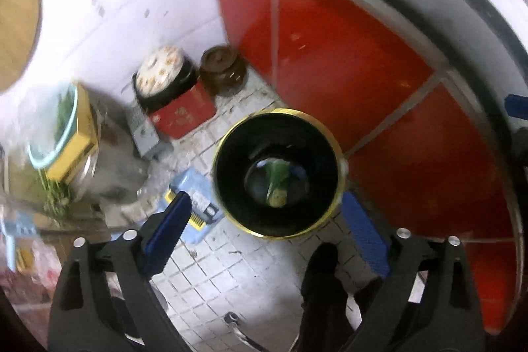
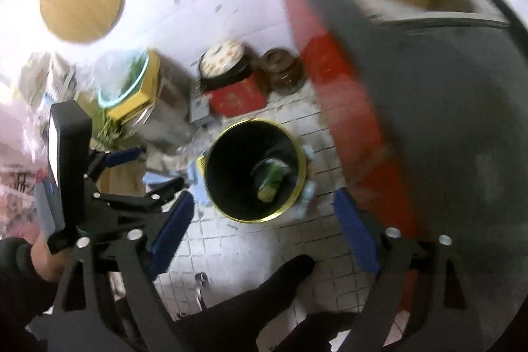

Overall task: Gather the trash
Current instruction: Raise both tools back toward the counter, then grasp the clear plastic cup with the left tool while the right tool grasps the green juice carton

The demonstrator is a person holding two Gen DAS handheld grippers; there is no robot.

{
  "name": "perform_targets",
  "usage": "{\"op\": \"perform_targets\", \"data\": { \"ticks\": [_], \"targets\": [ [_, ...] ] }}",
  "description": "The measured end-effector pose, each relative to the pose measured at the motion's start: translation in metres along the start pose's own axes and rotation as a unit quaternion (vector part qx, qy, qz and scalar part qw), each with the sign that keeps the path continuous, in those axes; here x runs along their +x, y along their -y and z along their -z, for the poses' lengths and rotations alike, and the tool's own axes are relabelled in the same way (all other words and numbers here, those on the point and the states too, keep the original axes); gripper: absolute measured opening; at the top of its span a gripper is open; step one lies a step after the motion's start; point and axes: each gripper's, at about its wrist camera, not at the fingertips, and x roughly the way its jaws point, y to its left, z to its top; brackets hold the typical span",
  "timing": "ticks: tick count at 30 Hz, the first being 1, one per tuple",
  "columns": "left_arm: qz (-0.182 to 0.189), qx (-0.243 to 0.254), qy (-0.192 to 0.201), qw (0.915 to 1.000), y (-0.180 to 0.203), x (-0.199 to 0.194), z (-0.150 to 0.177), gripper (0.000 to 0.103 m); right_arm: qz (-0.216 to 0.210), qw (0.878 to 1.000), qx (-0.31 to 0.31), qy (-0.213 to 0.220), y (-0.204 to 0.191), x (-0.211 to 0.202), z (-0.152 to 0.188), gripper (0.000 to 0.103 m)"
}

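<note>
Both grippers point steeply down at a round bin (image 1: 277, 174) with a black inside and a thin gold rim, which stands on the tiled floor (image 1: 217, 272). At the bottom of the bin lies a piece of green trash (image 1: 277, 183), also seen from the right wrist (image 2: 270, 182); it rests loose, with dark bin wall all around it. The left gripper (image 1: 267, 230) has its fingers (image 1: 168, 230) spread wide, nothing between them, and the near rim of the bin sits in the gap. The right gripper (image 2: 264, 226) is the same: blue fingers (image 2: 173, 228) far apart, no thing held, the bin (image 2: 254, 174) just beyond the tips. In the right wrist view the left gripper (image 2: 128, 167) appears at the left, beside the bin, carried by a hand (image 2: 43, 256) with a dark sleeve. To the right of the bin, very close to its rim, rises the red cabinet front (image 1: 346, 61) under the dark edge of the worktop (image 2: 429, 81), so on this side there is little room. Behind the bin, against the white wall, stand a red box (image 1: 183, 114) with a black pot (image 1: 165, 78) on it and a brown jar (image 1: 222, 68). Left of the bin a light blue pack (image 1: 194, 203) lies on the floor, touching or nearly touching the bin wall; further left, things are blurred. In front of the bin the floor is open, except for a dark shoe (image 1: 321, 279) near its rim.
</note>
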Motion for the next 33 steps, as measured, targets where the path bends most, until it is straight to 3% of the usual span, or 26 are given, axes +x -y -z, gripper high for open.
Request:
{"op": "perform_targets", "data": {
  "ticks": [4,6,8,12,14,18,23,28,33],
  "targets": [
    [0.027,0.064,0.034,0.997,0.062,-0.058,-0.018,0.096,0.051,0.996,0.048,0.046,0.045,-0.08,0.03,0.092],
    [0.047,0.112,0.049,0.9914,0.102,-0.082,-0.027,0.096,0.082,0.99,0.088,0.073,0.069,-0.12,0.053,0.094],
    [0.068,0.159,0.066,0.9827,0.144,-0.104,-0.036,0.096,0.121,0.974,0.15,0.115,0.103,-0.174,0.09,0.094],
    [0.129,0.251,0.088,0.9553,0.246,-0.149,-0.045,0.096,0.2,0.928,0.259,0.176,0.15,-0.258,0.164,0.094],
    [0.157,0.295,0.102,0.9369,0.299,-0.172,-0.042,0.096,0.252,0.897,0.31,0.189,0.17,-0.297,0.209,0.094],
    [0.196,0.362,0.109,0.9046,0.38,-0.201,-0.023,0.096,0.307,0.836,0.408,0.202,0.201,-0.355,0.298,0.094],
    [0.222,0.413,0.106,0.8767,0.45,-0.221,0.01,0.096,0.338,0.789,0.471,0.203,0.224,-0.387,0.37,0.094],
    [0.223,0.454,0.098,0.8572,0.494,-0.23,0.035,0.096,0.341,0.763,0.505,0.215,0.222,-0.401,0.412,0.094],
    [0.214,0.473,0.1,0.8486,0.515,-0.231,0.046,0.096,0.343,0.754,0.515,0.22,0.23,-0.409,0.42,0.094]
  ]
}}
